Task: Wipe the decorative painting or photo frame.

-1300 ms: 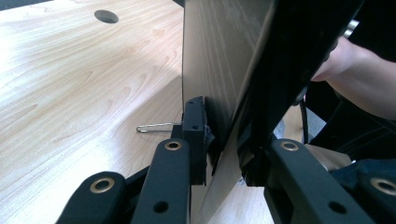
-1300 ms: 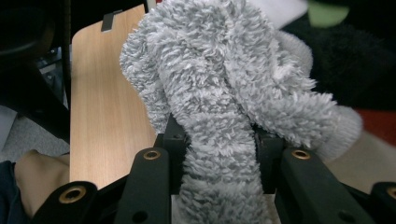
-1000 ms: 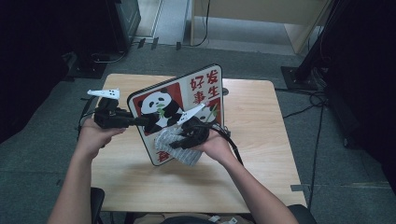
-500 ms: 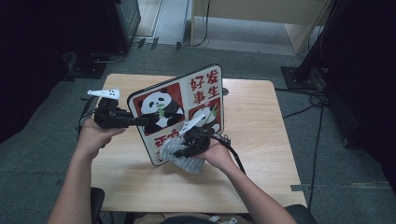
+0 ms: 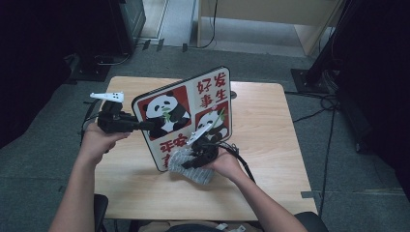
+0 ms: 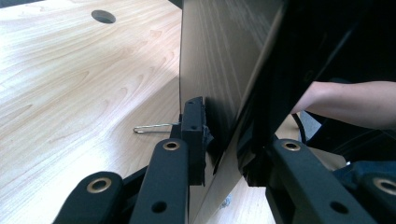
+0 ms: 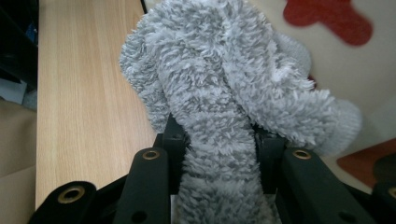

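Grey cloth [image 7: 219,93] pinched between right gripper's [image 7: 215,140] jaws.

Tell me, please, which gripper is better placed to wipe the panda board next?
Right: the right gripper already clamps the grey cloth against the panda board; the left gripper holds its edge.

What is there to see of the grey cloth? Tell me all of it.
The grey cloth is fluffy, like microfibre, bunched into thick folds. The right gripper is shut on it, jaws pinching its middle. It is pressed against the lower front of the panda board, near a red patch, just above the wooden table.
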{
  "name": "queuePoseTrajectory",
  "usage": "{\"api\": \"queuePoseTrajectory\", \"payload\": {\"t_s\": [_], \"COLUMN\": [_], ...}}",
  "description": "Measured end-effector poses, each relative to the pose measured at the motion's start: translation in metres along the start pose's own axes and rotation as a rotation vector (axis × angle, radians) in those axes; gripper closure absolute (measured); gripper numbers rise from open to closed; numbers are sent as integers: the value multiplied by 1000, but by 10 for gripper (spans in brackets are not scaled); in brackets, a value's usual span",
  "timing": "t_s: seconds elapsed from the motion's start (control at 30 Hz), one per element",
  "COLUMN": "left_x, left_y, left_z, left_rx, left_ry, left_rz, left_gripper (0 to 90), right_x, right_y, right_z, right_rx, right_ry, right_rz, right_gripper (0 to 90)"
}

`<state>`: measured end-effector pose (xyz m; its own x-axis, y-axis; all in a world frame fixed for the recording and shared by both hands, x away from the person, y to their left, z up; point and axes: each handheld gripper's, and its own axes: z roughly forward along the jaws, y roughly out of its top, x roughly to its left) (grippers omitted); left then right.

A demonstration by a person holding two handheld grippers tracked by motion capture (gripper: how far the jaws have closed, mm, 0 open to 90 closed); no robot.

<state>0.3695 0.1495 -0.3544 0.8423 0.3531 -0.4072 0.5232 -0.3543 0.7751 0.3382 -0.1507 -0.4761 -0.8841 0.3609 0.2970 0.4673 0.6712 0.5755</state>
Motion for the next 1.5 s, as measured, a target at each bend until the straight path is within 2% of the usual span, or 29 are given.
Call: {"api": "queuePoseTrajectory", "payload": {"t_s": [0.13,0.3,0.43,0.57,0.8,0.93,1.07,1.17,1.2,1.5], "left_x": [1,2,2,1,0,0,0,-1,0,1], "left_y": [0,-1,-1,-1,-3,-4,-5,-5,-6,-13], "left_z": [0,-2,-7,-11,-20,-25,-28,-29,-29,-39], "left_rx": [-2,-3,-14,-5,-21,-30,-34,-28,-25,-45], "left_ry": [-6,-5,-11,-2,-5,-1,3,1,-2,11], "left_rz": [-6,-5,-4,6,4,1,2,4,5,-14], "left_gripper": [739,676,624,612,613,621,639,651,653,685], "right_x": [-1,1,3,5,11,18,24,28,30,44], "right_y": [-1,1,3,8,21,34,52,62,72,119], "right_z": [-2,-14,-22,-32,-60,-79,-97,-103,-109,-136], "right_rx": [2,-10,-21,-44,-102,-131,-169,-166,-164,-174], "right_ry": [33,71,79,75,43,15,9,1,-9,-31], "right_rz": [22,22,30,23,16,14,5,-3,-9,-67], "right_gripper": [665,682,685,685,685,685,684,684,683,683]}}
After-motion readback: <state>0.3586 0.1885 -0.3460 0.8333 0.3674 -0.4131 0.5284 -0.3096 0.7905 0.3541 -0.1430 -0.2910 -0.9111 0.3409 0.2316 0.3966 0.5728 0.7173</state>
